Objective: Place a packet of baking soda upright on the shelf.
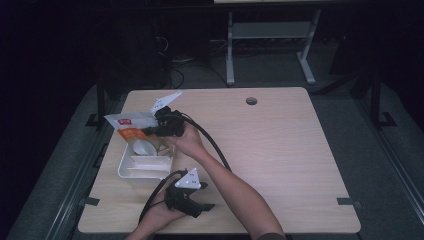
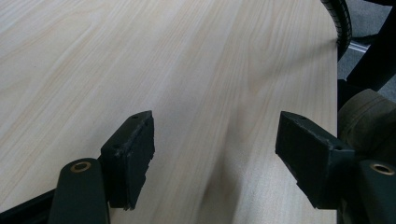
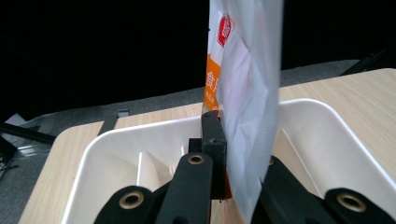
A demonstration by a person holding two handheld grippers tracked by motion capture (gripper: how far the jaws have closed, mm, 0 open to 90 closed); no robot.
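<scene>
A white and orange packet hangs over a white divided tray at the table's left side. My right gripper is shut on the packet's edge, the hand reaching in from the right. In the right gripper view the packet stands upright between the black jaws of my right gripper, with the tray right below it. My left gripper lies near the table's front edge, pointing right. Its jaws stand wide open over bare wood with nothing between them.
The tray's far compartment holds a pale round item and some tan pieces. A black cable runs from the right gripper across the table. A round hole sits near the far edge. Dark floor and a metal stand lie beyond.
</scene>
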